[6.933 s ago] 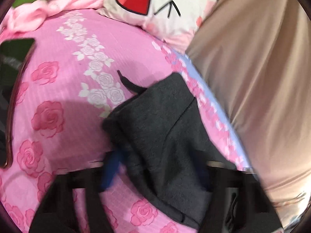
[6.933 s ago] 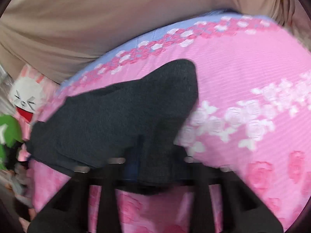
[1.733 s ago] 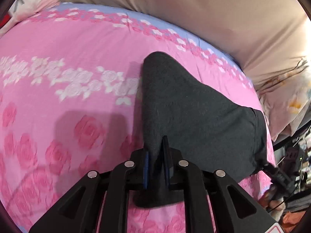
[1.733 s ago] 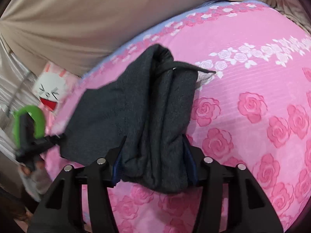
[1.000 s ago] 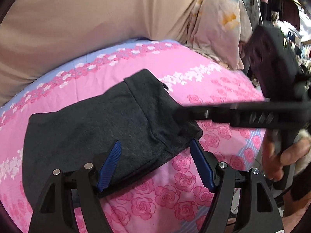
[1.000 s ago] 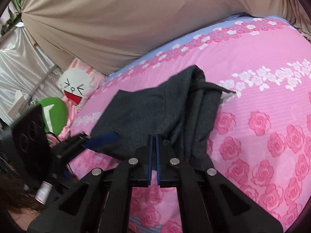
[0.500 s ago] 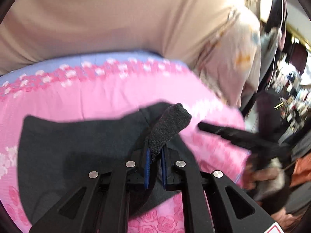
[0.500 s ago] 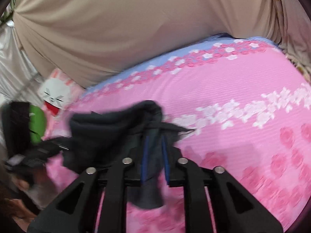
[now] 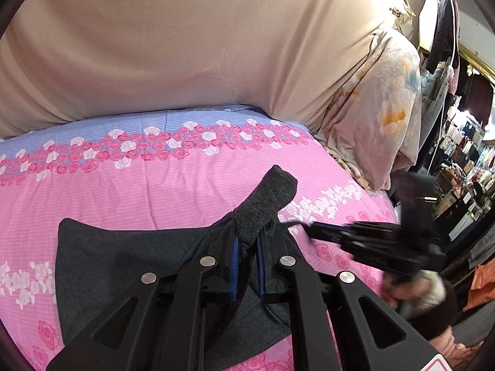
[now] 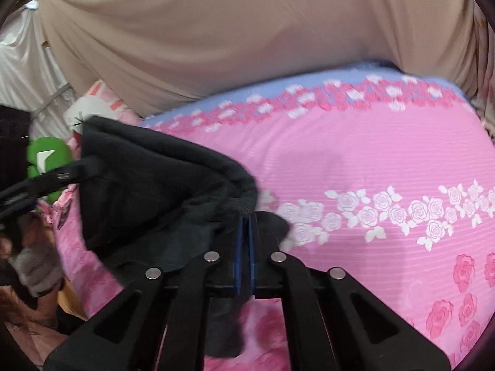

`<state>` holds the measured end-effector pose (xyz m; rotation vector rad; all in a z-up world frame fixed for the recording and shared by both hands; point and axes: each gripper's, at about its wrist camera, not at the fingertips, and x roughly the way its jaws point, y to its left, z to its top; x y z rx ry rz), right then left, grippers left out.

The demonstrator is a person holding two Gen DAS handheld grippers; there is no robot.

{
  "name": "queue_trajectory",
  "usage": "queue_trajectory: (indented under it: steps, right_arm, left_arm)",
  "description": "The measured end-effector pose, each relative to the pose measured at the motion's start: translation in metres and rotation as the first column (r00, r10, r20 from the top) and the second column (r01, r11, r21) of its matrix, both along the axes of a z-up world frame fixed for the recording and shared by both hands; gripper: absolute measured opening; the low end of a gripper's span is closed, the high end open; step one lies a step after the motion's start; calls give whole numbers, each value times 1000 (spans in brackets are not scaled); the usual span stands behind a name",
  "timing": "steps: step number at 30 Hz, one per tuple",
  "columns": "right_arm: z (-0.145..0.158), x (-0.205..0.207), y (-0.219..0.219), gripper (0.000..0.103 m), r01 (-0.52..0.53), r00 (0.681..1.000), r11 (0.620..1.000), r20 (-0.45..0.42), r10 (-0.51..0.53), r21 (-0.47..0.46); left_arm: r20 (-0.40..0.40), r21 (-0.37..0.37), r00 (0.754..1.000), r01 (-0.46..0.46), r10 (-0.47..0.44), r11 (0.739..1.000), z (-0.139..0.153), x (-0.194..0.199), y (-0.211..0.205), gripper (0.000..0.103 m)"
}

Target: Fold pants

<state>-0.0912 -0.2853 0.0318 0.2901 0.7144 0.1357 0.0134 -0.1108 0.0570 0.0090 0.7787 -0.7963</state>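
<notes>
Dark grey pants (image 9: pixel 123 262) lie partly folded on a pink rose-print bed cover (image 9: pixel 154 185). My left gripper (image 9: pixel 247 241) is shut on a raised fold of them, and a tongue of cloth stands up between its blue pads. In the right wrist view the pants (image 10: pixel 154 191) hang lifted in a bunch. My right gripper (image 10: pixel 246 219) is closing, its pads nearly together on a thin edge of the cloth, with more cloth hanging beneath. Each gripper shows in the other's view: the right gripper (image 9: pixel 312 227) to the right, the left gripper (image 10: pixel 77 168) to the left.
A beige sheet (image 9: pixel 185 46) backs the bed. A floral pillow (image 9: pixel 380 117) stands at its right end. A white plush toy (image 10: pixel 92 105) and a green one (image 10: pixel 49 154) sit at the left end. A person's hand (image 9: pixel 408 290) holds the right gripper.
The left gripper, open over the pants a second ago, has shut on a fold and risen. The right gripper opened a little, then closed on the pants' edge. The cloth is lifted.
</notes>
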Motion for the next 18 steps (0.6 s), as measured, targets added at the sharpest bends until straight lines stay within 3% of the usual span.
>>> queue_trajectory:
  steps: [2,5,7,11,14,16,17,18]
  right_arm:
    - [1,-4,25,2,-85,996,995,-6,85,49]
    - [-24,5,55,2,-151,986,983,-58,158,107]
    - [-37,10,55,3,-95,992,992,-78,102,89]
    - [-20,-1,21,13,52,998,998,-31,-50,44]
    - [-17,-3,1,53,100,994,995,-38,-99,16]
    - [-30,3,-2,54,80,993,997,-87,-78,19]
    - [-35,5,-4,42,64,993,997,-104,-60,42]
    - [-40,6,-4,22,61,991,997,-122,-54,49]
  left_arm:
    - [-8,-13,1000,13,-13,1000,0,-2,-2,8]
    - [-13,-19,999,30,-30,999,-2,-7,-6,8]
    - [-17,-14,999,34,-35,999,-3,-11,-8,8]
    - [-20,-5,999,35,-35,999,-5,-13,-4,8]
    - [-21,-11,999,38,-38,999,-7,-13,-3,8]
    - [-23,-18,999,39,-39,999,-8,-14,-4,8]
    - [-26,-19,999,40,-41,999,-9,-14,-5,8]
    - [-27,-17,999,40,-40,999,-10,-14,-5,8]
